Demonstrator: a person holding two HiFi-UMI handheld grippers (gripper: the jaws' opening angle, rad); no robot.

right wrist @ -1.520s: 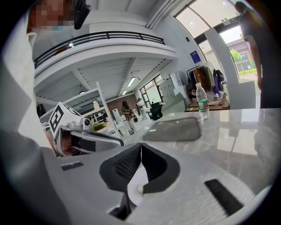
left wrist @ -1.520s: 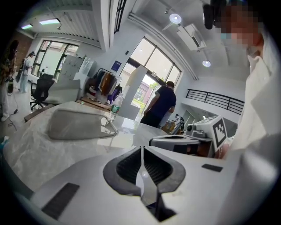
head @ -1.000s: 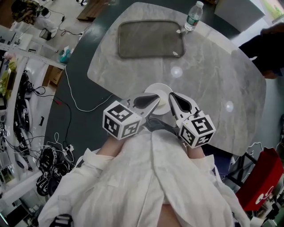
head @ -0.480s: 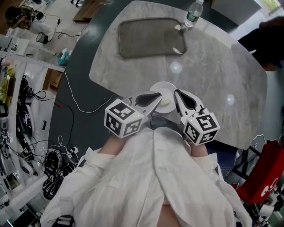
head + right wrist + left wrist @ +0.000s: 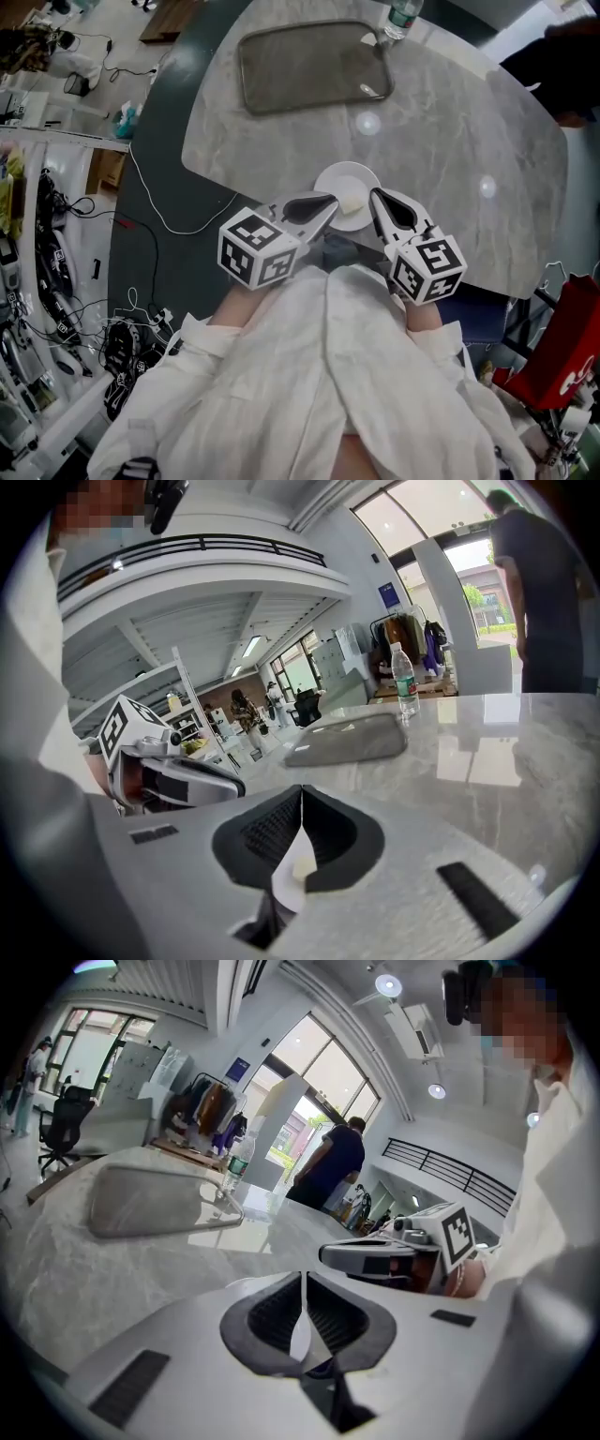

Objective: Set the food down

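A small white plate (image 5: pixel 339 180) rests near the front edge of the grey marble table (image 5: pixel 450 141), with a pale piece of food (image 5: pixel 353 204) on it. My left gripper (image 5: pixel 328 204) is shut, its tips over the plate's left rim. At the plate's right rim my right gripper (image 5: pixel 374 198) is shut too. In the left gripper view the pads (image 5: pixel 302 1288) meet, with only a sliver of white plate (image 5: pixel 300 1337) below them. The right gripper view shows closed pads (image 5: pixel 301 808) and the plate with its food (image 5: pixel 298 866) beneath.
A grey tray (image 5: pixel 300 64) lies at the table's far side with a water bottle (image 5: pixel 401 14) by its right corner. A person in dark clothes (image 5: pixel 544 583) stands beyond the table. Cables (image 5: pixel 122 347) and shelving are on the floor at left, a red object (image 5: pixel 562 366) at lower right.
The head view has shifted, so the plate shows more fully. Both grippers stay shut beside the plate, edged a little forward.
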